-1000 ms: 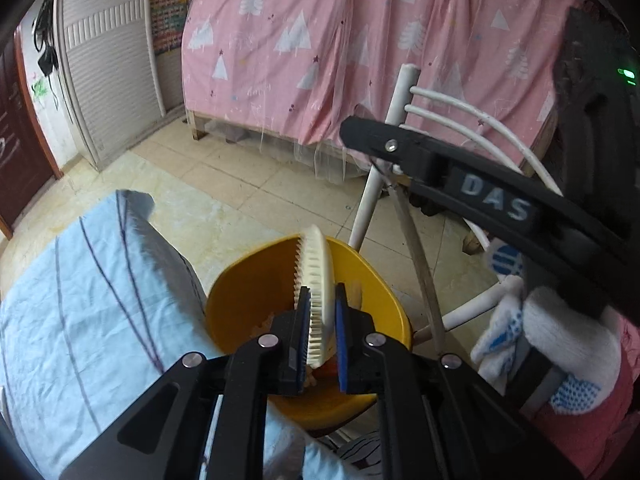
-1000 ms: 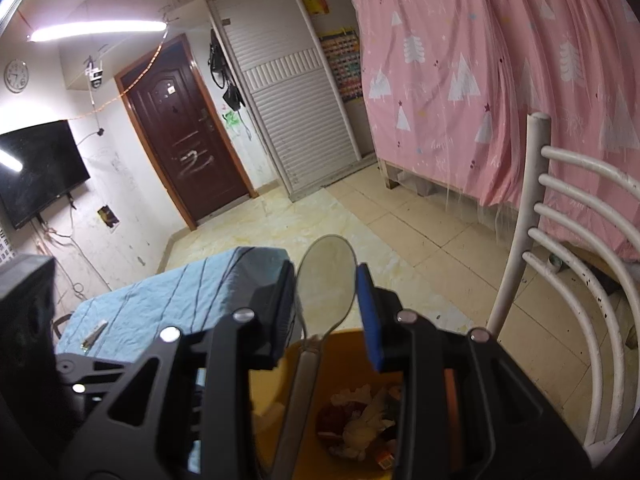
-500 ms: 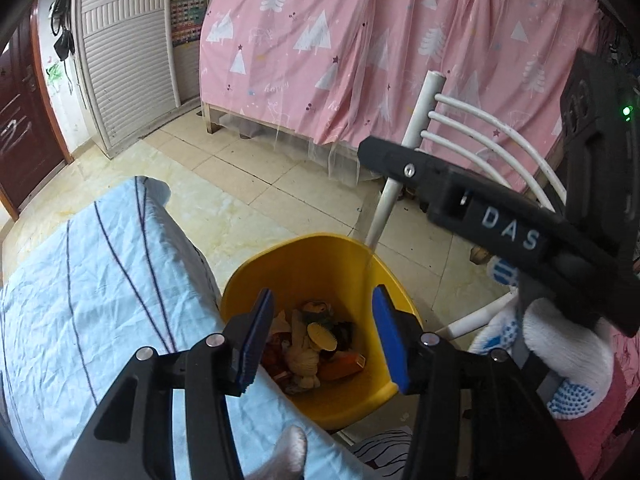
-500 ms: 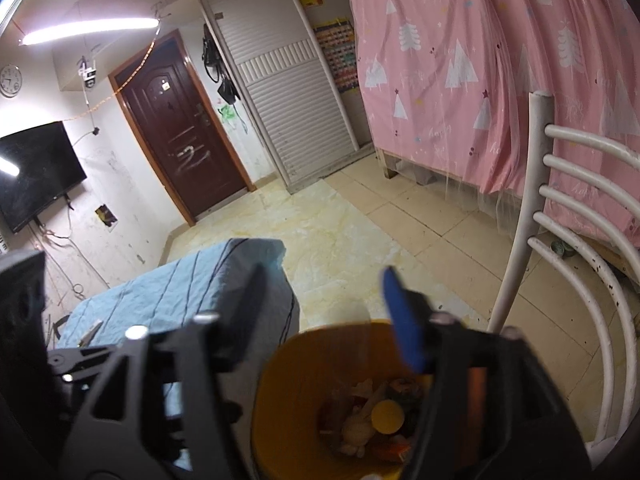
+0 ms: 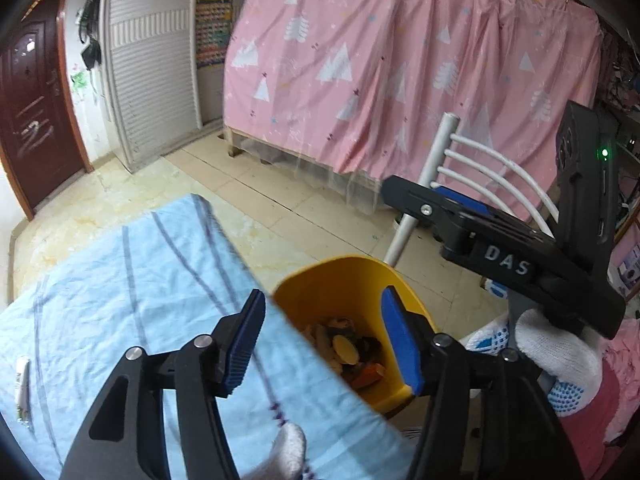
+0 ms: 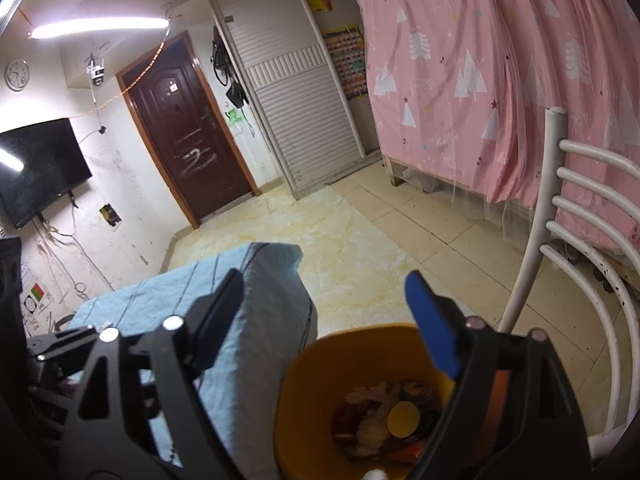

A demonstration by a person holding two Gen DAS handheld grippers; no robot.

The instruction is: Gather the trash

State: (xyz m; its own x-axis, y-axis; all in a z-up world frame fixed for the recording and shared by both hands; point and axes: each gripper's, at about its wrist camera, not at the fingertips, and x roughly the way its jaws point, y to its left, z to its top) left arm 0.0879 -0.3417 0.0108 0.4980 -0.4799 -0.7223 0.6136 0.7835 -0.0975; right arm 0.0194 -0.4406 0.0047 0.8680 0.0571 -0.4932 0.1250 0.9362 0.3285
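While both sets of jaws are opening, nothing is seen between them. The left gripper (image 5: 322, 340) is held with its blue pads wide apart and empty, and the yellow bin (image 5: 340, 276) is found just ahead of and below its right finger, beside the edge of a blue striped cloth (image 5: 120, 280). The right gripper (image 6: 324, 312) is spread wider still, also empty, and the bin (image 6: 304, 392) lies directly beneath its right finger. Mixed trash (image 6: 388, 420) is seen piled inside the bin. A white chair (image 6: 576, 216) is placed to the right of both grippers.
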